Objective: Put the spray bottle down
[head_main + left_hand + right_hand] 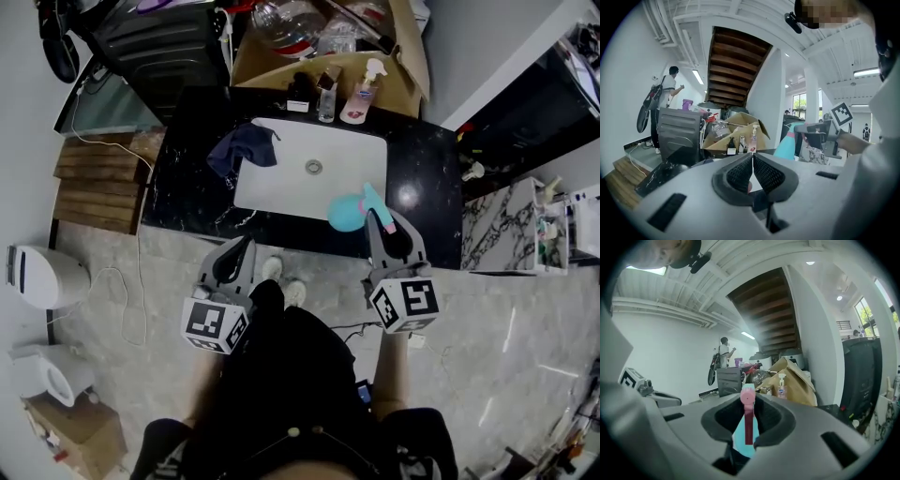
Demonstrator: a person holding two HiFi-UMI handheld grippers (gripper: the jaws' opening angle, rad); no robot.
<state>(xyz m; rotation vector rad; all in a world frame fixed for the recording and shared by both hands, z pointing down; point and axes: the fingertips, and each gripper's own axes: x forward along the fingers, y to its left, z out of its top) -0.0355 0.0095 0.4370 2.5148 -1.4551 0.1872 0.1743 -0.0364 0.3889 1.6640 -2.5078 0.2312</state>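
In the head view, a teal spray bottle [349, 212] with a pink nozzle hangs over the front right corner of the white sink [281, 178]. My right gripper [382, 217] is shut on the bottle's neck. The right gripper view shows the pink nozzle and teal body [746, 437] clamped between the jaws of that gripper [748, 401]. My left gripper [242, 246] hovers in front of the black counter [183, 192], left of the bottle, its jaws together and holding nothing. In the left gripper view its tips [753, 157] meet, and the bottle [787, 144] appears to the right.
A dark blue cloth [242, 148] lies at the sink's left edge. Small bottles [328, 94] stand behind the sink, in front of an open cardboard box [281, 61]. Wooden steps [98, 183] are to the left, a marble-patterned unit [511, 230] to the right. A person stands far off [665, 101].
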